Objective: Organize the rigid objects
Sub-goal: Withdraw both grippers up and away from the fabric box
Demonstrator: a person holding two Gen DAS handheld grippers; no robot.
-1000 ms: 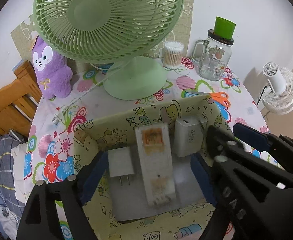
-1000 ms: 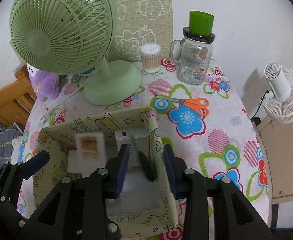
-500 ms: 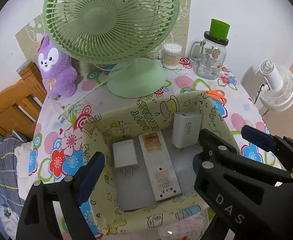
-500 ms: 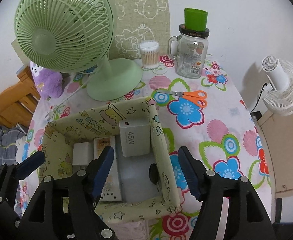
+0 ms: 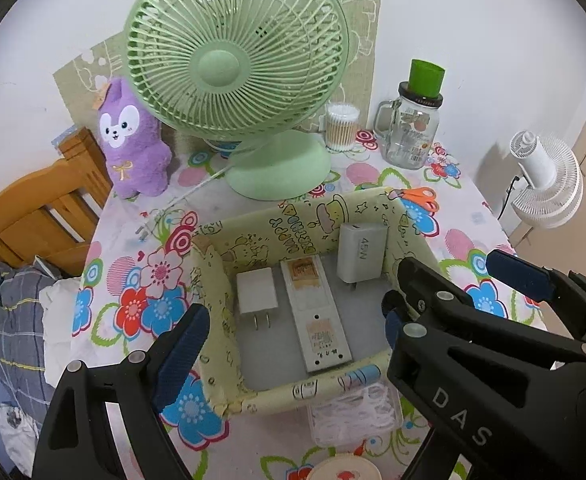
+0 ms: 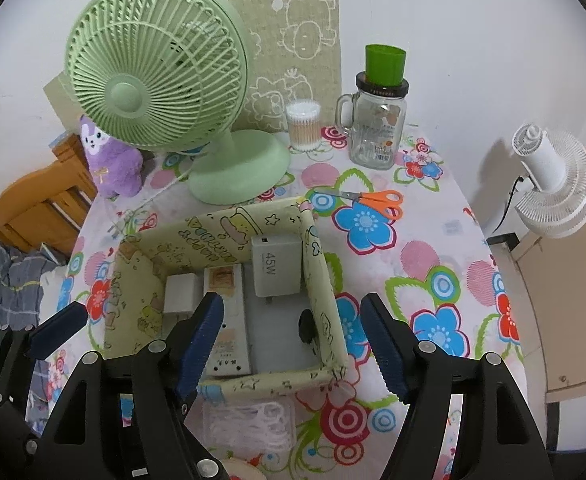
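A yellow cartoon-print box (image 5: 293,224) (image 6: 317,272) stands on the flowered table. Inside lie a small white plug (image 5: 256,292), a long white strip (image 5: 317,320) and a white 45W charger (image 5: 361,254) (image 6: 275,266). A small black object (image 6: 306,326) rests against the box's right wall. My left gripper (image 5: 293,328) hovers open above the box with nothing between its fingers. My right gripper (image 6: 293,336) hangs above the box's right wall with its jaws opening; its pads touch nothing. The right gripper's fingers (image 5: 517,276) also show in the left wrist view.
Behind the box stand a green fan (image 5: 237,68), a purple plush (image 5: 131,140), a cotton-swab tub (image 6: 303,126) and a glass jar with a green cup (image 6: 377,128). Orange scissors (image 6: 377,202) lie to the right. A clear tub (image 6: 249,420) sits in front. A wooden chair (image 5: 41,216) stands at the left.
Both grippers have risen and drawn back from inside the box. The right jaws widened and let go of the small black object, which now lies in the box.
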